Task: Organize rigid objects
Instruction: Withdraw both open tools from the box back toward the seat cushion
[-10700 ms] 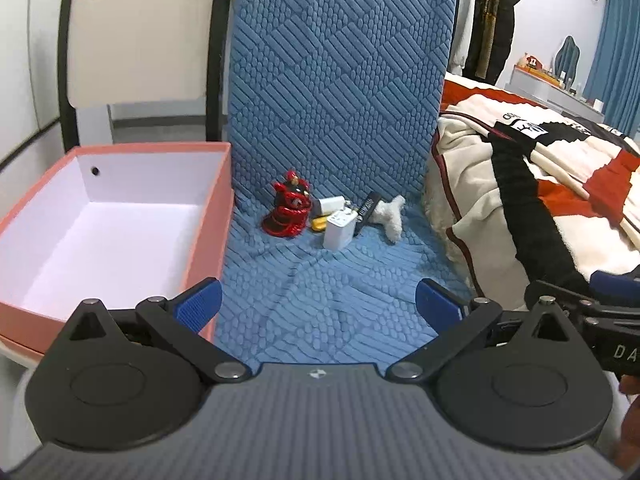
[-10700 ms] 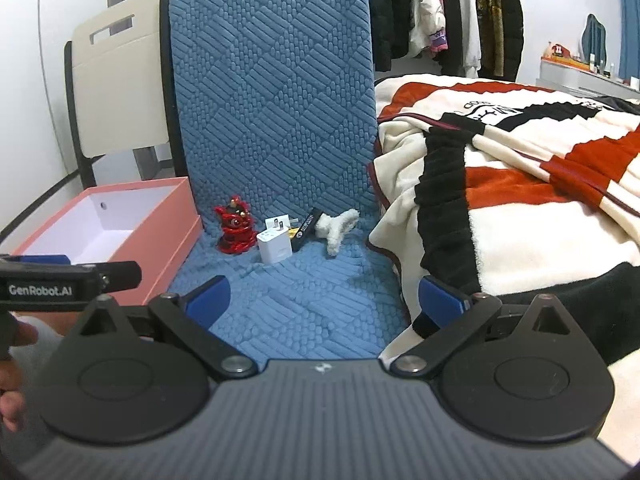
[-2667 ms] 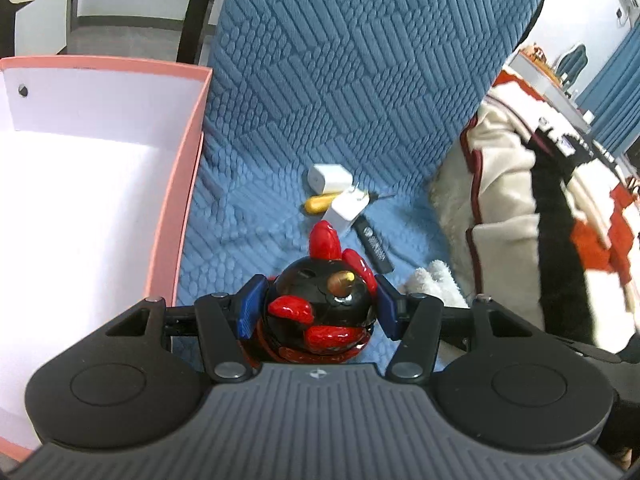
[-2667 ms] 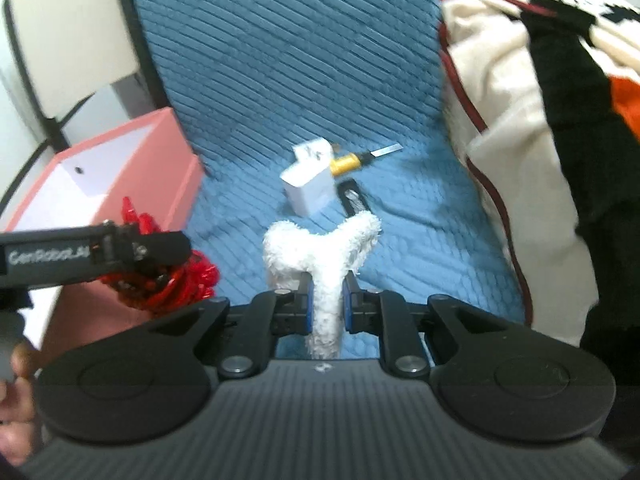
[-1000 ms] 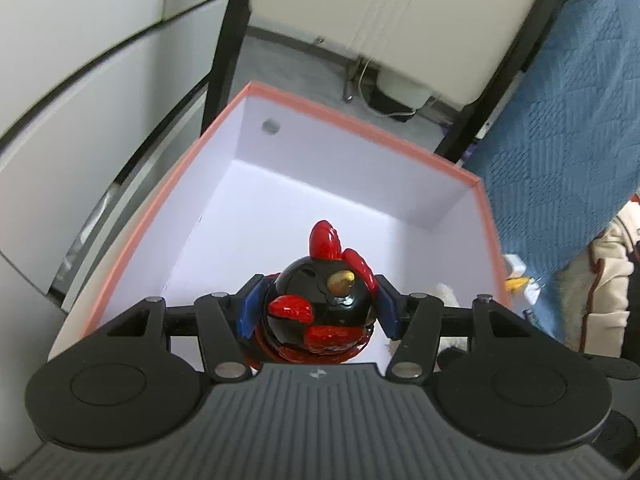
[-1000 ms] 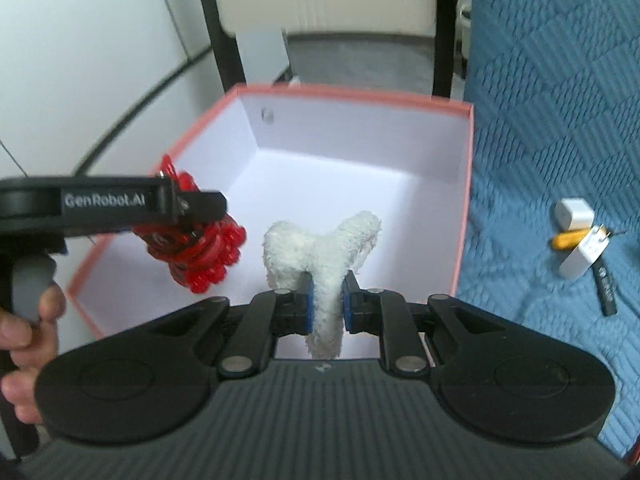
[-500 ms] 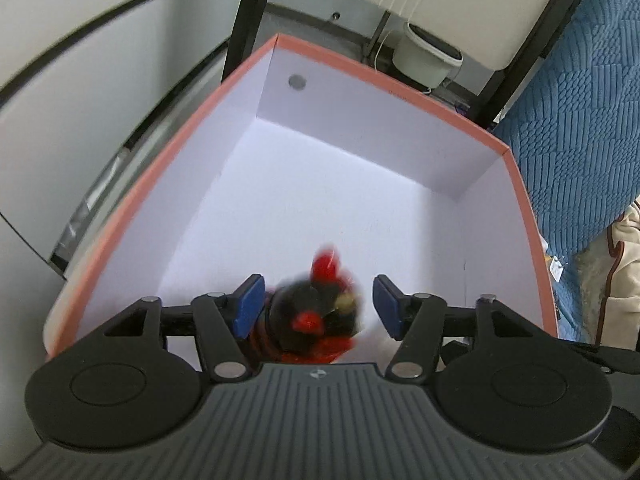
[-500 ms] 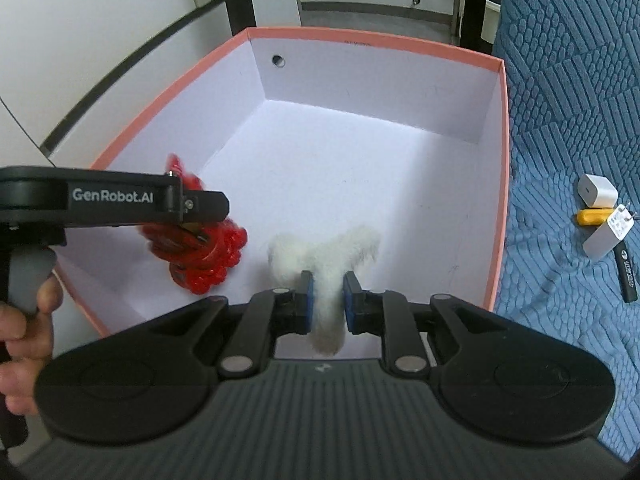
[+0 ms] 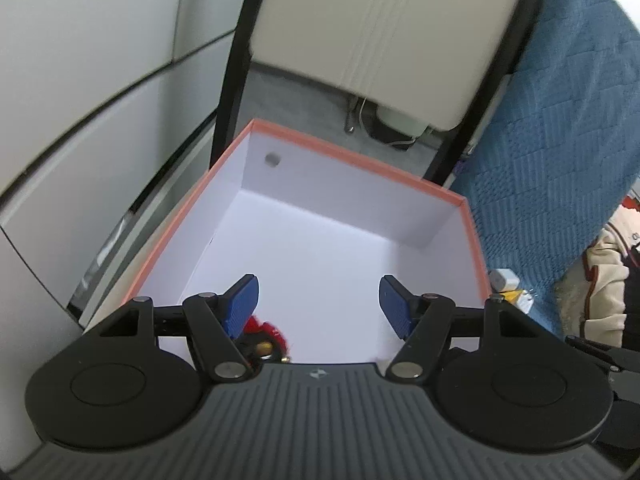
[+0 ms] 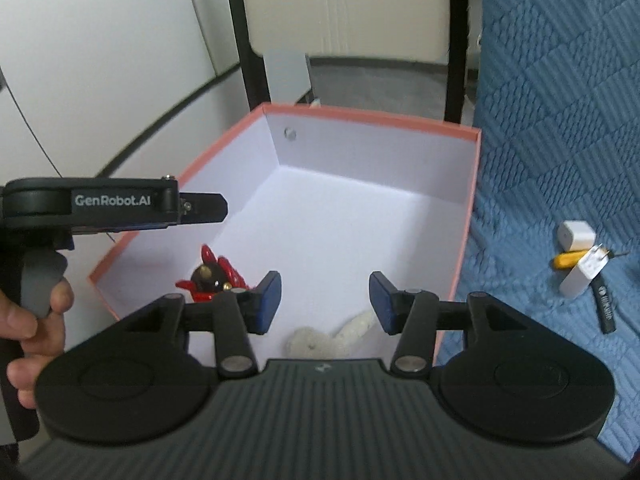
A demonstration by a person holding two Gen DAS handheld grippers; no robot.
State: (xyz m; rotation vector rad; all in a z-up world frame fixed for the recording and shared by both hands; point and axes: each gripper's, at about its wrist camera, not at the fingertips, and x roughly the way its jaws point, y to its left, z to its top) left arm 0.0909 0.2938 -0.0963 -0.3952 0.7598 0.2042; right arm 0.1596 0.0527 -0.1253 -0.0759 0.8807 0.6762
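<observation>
A pink box (image 9: 352, 152) with a white inside fills both views (image 10: 466, 216). The red and black lion figurine (image 10: 212, 274) lies on the box floor near its front left; in the left wrist view (image 9: 264, 336) it peeks out under my fingers. The white fuzzy toy (image 10: 332, 338) lies on the box floor below my right gripper. My left gripper (image 9: 318, 306) is open and empty above the box. My right gripper (image 10: 324, 302) is open and empty above the box. Two white chargers (image 10: 576, 236), a yellow tool (image 10: 568, 258) and a black stick (image 10: 604, 310) lie on the blue cushion.
A cream chair back (image 9: 384, 28) with black frame stands behind the box. The blue quilted cushion (image 10: 560, 120) lies right of the box. A grey wall panel (image 9: 80, 80) is at the left. A blanket edge (image 9: 608, 264) shows at far right.
Both grippers opened and let go: the figurine and the white fuzzy toy dropped to the box floor. Both grippers rose a little above the box.
</observation>
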